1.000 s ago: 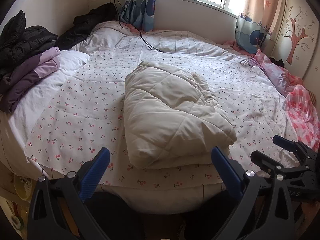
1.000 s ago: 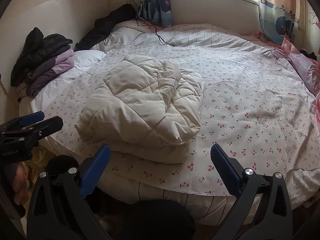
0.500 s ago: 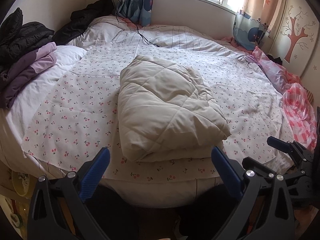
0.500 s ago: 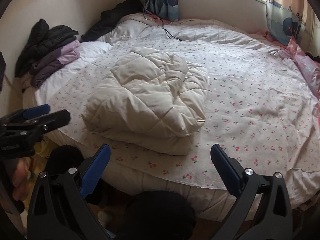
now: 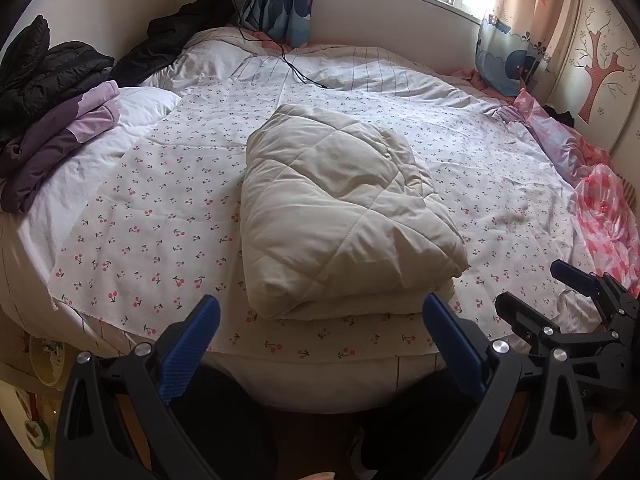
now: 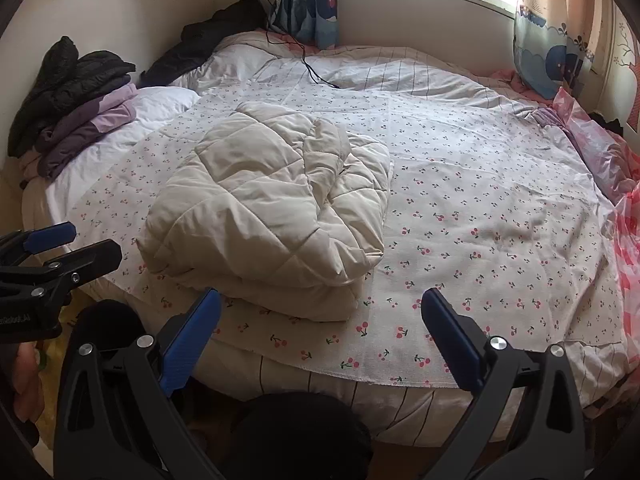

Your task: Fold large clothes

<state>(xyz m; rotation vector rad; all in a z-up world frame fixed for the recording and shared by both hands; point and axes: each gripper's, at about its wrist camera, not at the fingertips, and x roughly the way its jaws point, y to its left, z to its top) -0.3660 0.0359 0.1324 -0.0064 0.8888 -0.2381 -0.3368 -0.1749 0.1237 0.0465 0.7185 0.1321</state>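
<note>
A cream quilted padded coat (image 5: 340, 216) (image 6: 272, 208) lies folded into a thick bundle on the cherry-print sheet (image 5: 152, 216) (image 6: 480, 216) of the bed, near its front edge. My left gripper (image 5: 320, 332) hangs open just short of the bundle's near side, off the bed edge, with nothing between its blue pads. My right gripper (image 6: 320, 320) is open too, a little to the right of the bundle and apart from it. Each view catches the other gripper at its side: the right gripper (image 5: 560, 292) and the left gripper (image 6: 68, 244).
Folded purple and black jackets (image 5: 52, 108) (image 6: 80, 112) are stacked at the bed's left. A black garment (image 5: 180, 36) and a cable (image 5: 296, 68) lie near the head. Pink bedding (image 5: 600, 208) bunches along the right edge, with a window and curtains behind.
Both grippers have drawn back and shifted slightly; the folded coat stays where it was on the bed. Both stay open.
</note>
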